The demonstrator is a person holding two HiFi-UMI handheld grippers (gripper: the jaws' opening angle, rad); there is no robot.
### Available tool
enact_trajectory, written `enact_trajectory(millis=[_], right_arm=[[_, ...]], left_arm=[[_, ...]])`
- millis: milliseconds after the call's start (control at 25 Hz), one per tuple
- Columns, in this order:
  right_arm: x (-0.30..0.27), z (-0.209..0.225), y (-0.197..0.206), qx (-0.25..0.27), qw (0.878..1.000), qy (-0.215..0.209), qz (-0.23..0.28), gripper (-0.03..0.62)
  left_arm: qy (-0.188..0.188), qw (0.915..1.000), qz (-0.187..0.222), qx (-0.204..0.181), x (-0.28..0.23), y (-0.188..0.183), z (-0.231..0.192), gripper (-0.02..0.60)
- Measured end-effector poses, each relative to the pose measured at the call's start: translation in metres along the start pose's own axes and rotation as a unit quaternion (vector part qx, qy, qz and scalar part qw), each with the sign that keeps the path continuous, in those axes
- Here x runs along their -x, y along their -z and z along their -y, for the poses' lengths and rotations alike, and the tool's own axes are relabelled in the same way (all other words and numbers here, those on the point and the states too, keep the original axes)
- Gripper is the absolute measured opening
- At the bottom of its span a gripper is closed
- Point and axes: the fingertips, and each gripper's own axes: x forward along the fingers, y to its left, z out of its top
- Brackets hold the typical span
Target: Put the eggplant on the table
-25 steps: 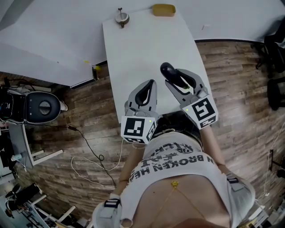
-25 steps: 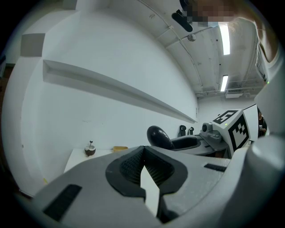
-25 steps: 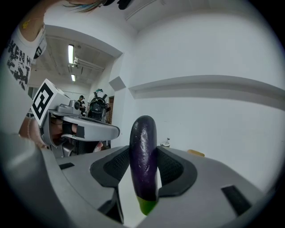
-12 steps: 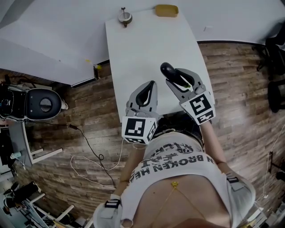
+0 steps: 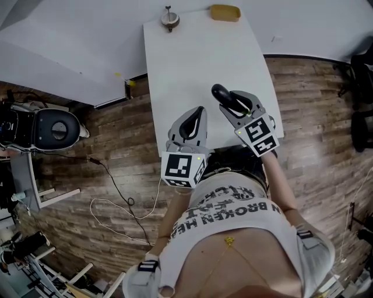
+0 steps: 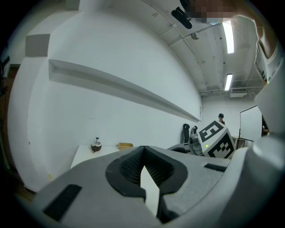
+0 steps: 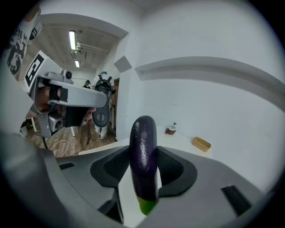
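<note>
Clearly, the right gripper (image 5: pixel 228 102) is clamped on the eggplant (image 5: pixel 220 92), one pad pressing each side of its purple body. The rounded dark end sticks out past the jaw tips and the green stem end points back toward the gripper's body. Eggplant and gripper hang over the near right part of the white table (image 5: pixel 192 58). The left gripper (image 5: pixel 198 112) sits just beside it over the table's near edge, jaws together at the tips with nothing between them. At the far end stand a small brown cup (image 5: pixel 169 18) and a yellow dish (image 5: pixel 225 12).
</note>
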Motion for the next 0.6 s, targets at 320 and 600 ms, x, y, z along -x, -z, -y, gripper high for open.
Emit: enact_trajectory(millis=[320,600], right_arm=[[-0.020,-0.011,0.031,0.004,0.999,-0.020,-0.043,0.190],[-0.041,-0.016,0.062,0.000,0.996,-0.038,-0.079,0.190]], left_arm=[[-0.010,0.9999,-0.005,0.006,0.009,0.006,-0.007,-0.002],[-0.025,0.9996,-0.008,0.013,0.014,0.011,-0.014,-0.002]])
